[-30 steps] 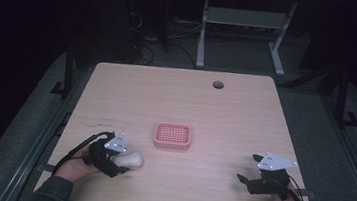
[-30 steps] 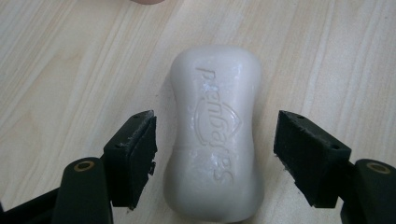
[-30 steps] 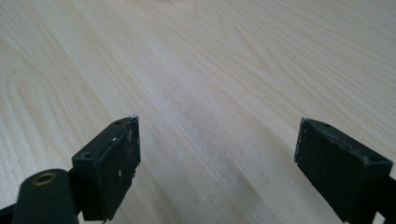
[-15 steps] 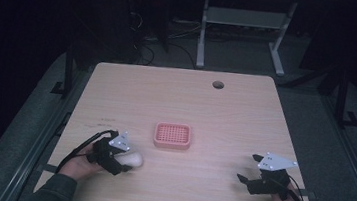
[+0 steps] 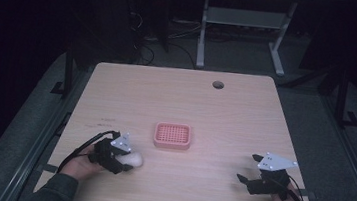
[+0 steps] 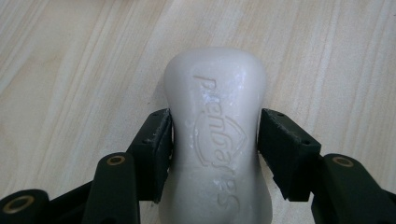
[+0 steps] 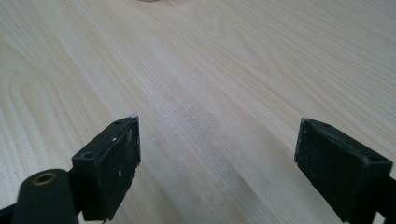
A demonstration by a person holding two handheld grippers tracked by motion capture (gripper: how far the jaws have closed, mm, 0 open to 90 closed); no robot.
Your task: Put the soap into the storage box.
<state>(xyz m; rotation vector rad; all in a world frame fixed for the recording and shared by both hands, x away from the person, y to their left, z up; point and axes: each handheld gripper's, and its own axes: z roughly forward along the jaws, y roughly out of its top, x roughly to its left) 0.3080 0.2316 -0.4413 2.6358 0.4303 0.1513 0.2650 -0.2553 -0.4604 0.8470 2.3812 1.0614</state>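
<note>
- The wooden table point(image 5: 225, 110) carries the whole scene; a round cable hole point(image 5: 218, 84) sits near its far edge, right of centre.
- The pink soap dish point(image 5: 173, 135), a slotted rectangular tray, lies flat at the table's middle, its long side running left to right, with nothing in it.
- The right gripper point(image 5: 246, 180) rests near the right front corner, well apart from the dish; the right gripper view shows its jaws spread wide over bare wood, holding nothing.
- The left gripper point(image 5: 127, 161) is at the near left of the table, its jaws clamped on the waist of a white soap bar point(image 6: 217, 140).
- The soap bar is low at the table, near and left of the dish; whether it touches the wood I cannot tell.
- Its long axis runs straight out along the jaws, the free rounded end pointing away from the hand and, in the high view, toward the right. The embossed face is turned up.
- Judged step: the grasp is made and the carry to the dish is next.
- That move calls for a lift, a short travel far and right, and turning the bar to match the dish's long side before letting go.
</note>
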